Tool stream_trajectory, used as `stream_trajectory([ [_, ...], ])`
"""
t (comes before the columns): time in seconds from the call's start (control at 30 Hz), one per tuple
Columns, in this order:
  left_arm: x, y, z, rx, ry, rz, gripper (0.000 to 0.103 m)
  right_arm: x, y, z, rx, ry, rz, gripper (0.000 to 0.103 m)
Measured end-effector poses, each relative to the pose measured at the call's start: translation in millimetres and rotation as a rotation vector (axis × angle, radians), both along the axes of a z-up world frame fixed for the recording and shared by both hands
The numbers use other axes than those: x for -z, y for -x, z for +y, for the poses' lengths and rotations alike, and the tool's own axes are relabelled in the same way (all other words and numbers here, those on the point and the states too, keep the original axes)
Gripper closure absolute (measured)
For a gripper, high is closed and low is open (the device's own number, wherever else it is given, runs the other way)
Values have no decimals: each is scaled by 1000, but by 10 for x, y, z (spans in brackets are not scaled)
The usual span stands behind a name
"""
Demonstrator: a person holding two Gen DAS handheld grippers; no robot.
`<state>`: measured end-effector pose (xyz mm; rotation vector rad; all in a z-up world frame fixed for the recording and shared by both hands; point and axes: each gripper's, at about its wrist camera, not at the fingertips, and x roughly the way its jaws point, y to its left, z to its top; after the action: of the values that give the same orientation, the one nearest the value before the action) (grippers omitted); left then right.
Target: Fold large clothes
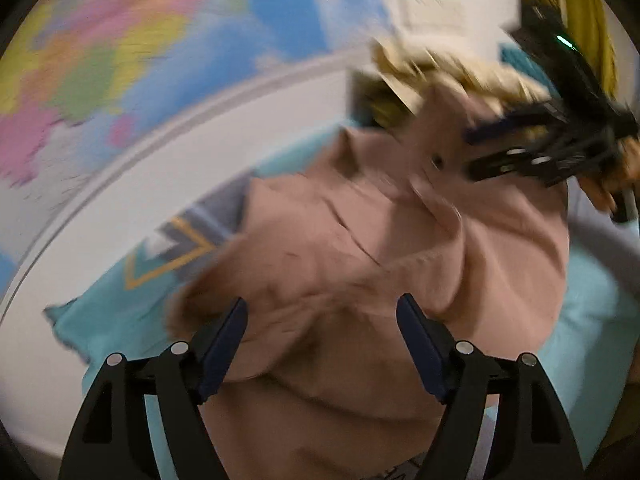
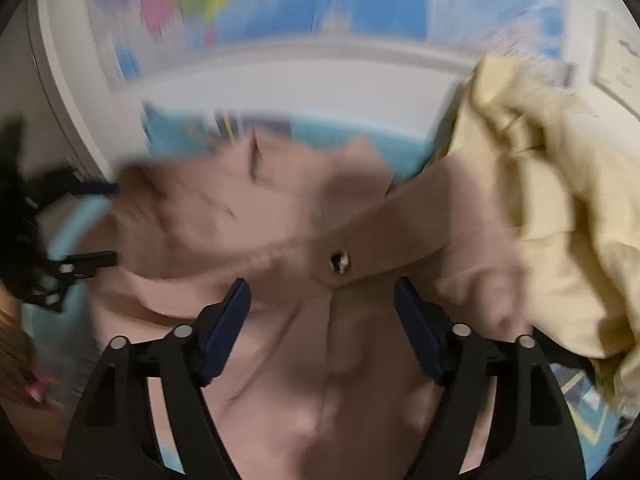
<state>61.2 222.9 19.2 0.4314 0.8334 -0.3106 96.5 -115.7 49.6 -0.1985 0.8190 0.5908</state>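
The pink garment (image 1: pixel 340 248) covers most of the turquoise cloth (image 1: pixel 112 328); its left margin lies bare. A yellow garment (image 2: pixel 560 220) heaps against the right side, seemingly touching.

Left wrist view: the crumpled garment (image 1: pixel 340 248) fills the centre and lower frame, lying on a bedspread (image 1: pixel 120 320) exposed at lower left and lower right. A second garment (image 1: pixel 432 68) lies behind it, upper right. A wall map (image 1: pixel 120 40) occupies the upper left. Right wrist view: second garment at right; map along the top.
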Motion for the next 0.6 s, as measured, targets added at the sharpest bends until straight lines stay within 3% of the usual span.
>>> stream_trajectory([
  [0.03, 71, -47, -35, 3, -19, 15, 30, 105, -44, 56, 13, 48, 1, 28],
  [0.1, 230, -250, -22, -41, -33, 82, 41, 291, -112, 126, 21, 110, 8, 29],
  [0.17, 296, -425, 67, -89, 0, 127, 75, 380, -129, 132, 9, 113, 19, 51],
  [0.23, 292, -573, 220, -129, 75, 152, 88, 382, -143, 87, 3, 83, 24, 91],
  [0.27, 284, -618, 224, -139, 100, 152, 89, 357, -142, 62, -3, 53, 26, 96],
  [0.4, 36, -747, 328, -187, 174, 103, 90, 19, -106, -177, 42, -87, -43, 99],
  [0.5, -161, -883, 422, -245, 211, 66, 97, -306, -105, -378, 107, -205, -136, 99],
  [0.57, -198, -1015, 457, -287, 245, 74, 96, -387, -250, -401, 121, -270, -114, 99],
  [0.6, -169, -1079, 435, -309, 213, 73, 92, -354, -358, -354, 135, -268, -87, 99],
])
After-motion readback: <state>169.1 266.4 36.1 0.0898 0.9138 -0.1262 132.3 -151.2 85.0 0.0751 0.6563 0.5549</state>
